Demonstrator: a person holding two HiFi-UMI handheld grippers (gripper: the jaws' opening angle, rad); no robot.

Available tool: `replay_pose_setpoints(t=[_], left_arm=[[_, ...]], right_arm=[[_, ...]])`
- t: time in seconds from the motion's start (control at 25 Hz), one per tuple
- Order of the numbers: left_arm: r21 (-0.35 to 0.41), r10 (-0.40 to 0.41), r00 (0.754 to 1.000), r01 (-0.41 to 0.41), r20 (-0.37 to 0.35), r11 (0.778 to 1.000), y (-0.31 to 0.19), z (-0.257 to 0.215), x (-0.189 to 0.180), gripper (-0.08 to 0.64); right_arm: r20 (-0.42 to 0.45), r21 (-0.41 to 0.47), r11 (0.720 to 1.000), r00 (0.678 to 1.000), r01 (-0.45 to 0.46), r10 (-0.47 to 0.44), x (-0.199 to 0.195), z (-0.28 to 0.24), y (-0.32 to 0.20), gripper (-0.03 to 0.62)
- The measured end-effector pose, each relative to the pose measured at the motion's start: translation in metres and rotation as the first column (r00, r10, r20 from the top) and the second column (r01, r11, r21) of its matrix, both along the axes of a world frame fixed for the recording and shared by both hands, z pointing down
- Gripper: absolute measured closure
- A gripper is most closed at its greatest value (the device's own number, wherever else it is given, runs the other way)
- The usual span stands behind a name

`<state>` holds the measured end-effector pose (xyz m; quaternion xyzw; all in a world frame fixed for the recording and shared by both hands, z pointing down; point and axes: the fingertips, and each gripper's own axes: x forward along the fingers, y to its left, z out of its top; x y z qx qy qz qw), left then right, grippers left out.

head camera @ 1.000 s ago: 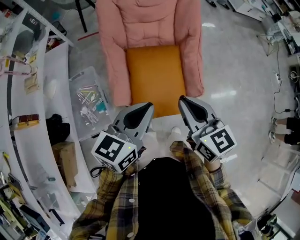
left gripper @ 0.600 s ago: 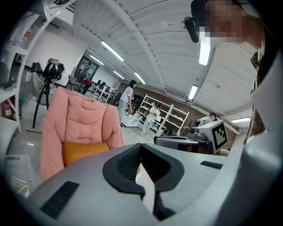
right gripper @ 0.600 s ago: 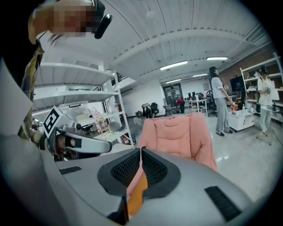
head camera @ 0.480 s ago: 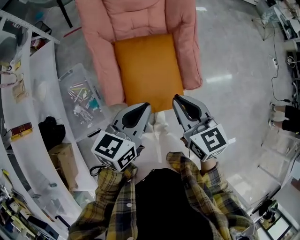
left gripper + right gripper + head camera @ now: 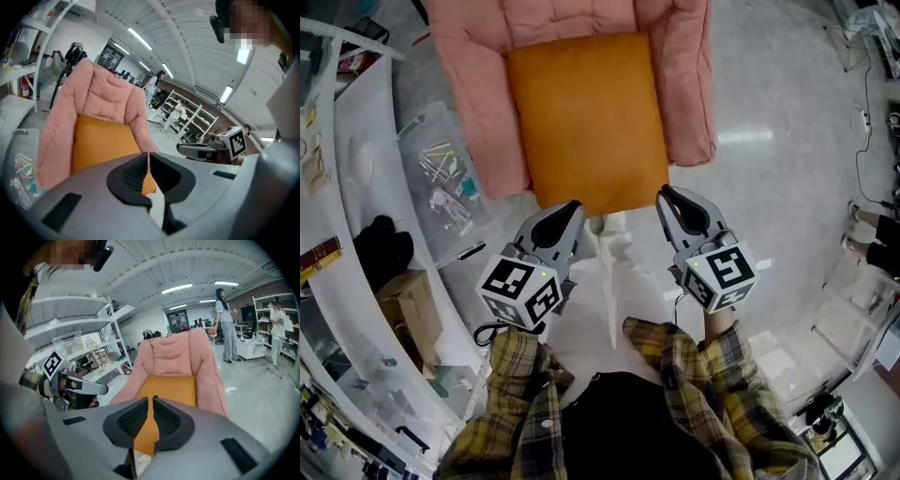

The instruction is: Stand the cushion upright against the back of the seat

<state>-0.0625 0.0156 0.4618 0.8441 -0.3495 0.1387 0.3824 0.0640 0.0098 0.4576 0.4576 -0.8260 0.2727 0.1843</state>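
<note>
An orange cushion (image 5: 586, 117) lies flat on the seat of a pink padded chair (image 5: 469, 112), whose back runs off the top of the head view. My left gripper (image 5: 567, 208) is shut and empty, its tip just short of the cushion's near left corner. My right gripper (image 5: 666, 194) is also shut and empty, at the near right corner. In the left gripper view the shut gripper (image 5: 148, 157) points at the cushion (image 5: 101, 143) and chair (image 5: 105, 98). From the right gripper view, the shut gripper (image 5: 151, 401) faces the cushion (image 5: 171, 387) below the chair back (image 5: 176, 357).
A clear plastic bin (image 5: 441, 183) of small items sits on the floor left of the chair. White shelving (image 5: 356, 169) curves along the left, with a cardboard box (image 5: 408, 305) under it. People (image 5: 225, 324) stand far behind the chair near shelves.
Both grippers have sunk toward the cushion's near edge. The chair and cushion now fill more of the head view. The jaws stayed shut.
</note>
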Motion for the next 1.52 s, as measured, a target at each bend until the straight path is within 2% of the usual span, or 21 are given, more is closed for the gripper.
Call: replay_pose_setpoints(t=[0.12,0.28,0.44,0.6,0.76,0.96,1.12,1.36,1.52], left_arm=[[-0.044,-0.016,0.999,0.017,0.032,0.999,0.003,0.037,-0.001,0.538],[-0.103,-0.037,0.996,0.045,0.079,0.994,0.01,0.085,-0.013,0.443],[-0.144,-0.026,0.987,0.049,0.16,0.988,0.016,0.131,-0.033,0.354],[-0.207,-0.013,0.971,0.063,0.237,0.976,0.034,0.169,-0.054,0.3],[-0.258,-0.008,0.944,0.098,0.331,0.961,0.048,0.208,-0.072,0.262],[-0.335,0.015,0.933,0.114,0.36,0.935,0.068,0.24,-0.078,0.249],[-0.376,0.072,0.921,0.085,0.384,0.923,0.079,0.261,-0.077,0.247],[-0.397,0.158,0.889,0.029,0.43,0.917,0.08,0.284,-0.069,0.247],[-0.411,0.165,0.88,0.037,0.445,0.911,0.072,0.291,-0.072,0.247]], right_arm=[[-0.016,-0.054,0.998,1.0,-0.015,0.014,0.018,0.041,0.004,0.531],[-0.053,-0.125,0.992,0.999,-0.007,0.0,0.039,0.094,0.013,0.475],[-0.088,-0.192,0.981,0.996,-0.01,-0.007,0.063,0.145,0.022,0.426],[-0.095,-0.283,0.959,0.995,-0.008,-0.02,0.081,0.192,0.037,0.385],[-0.106,-0.359,0.933,0.994,-0.009,-0.031,0.091,0.237,0.052,0.36],[-0.119,-0.432,0.902,0.992,-0.02,-0.035,0.097,0.27,0.066,0.36],[-0.129,-0.474,0.88,0.986,0.033,-0.107,0.091,0.29,0.072,0.36],[-0.12,-0.524,0.845,0.972,0.11,-0.201,0.082,0.318,0.082,0.362],[-0.11,-0.549,0.824,0.966,0.136,-0.232,0.075,0.328,0.075,0.362]])
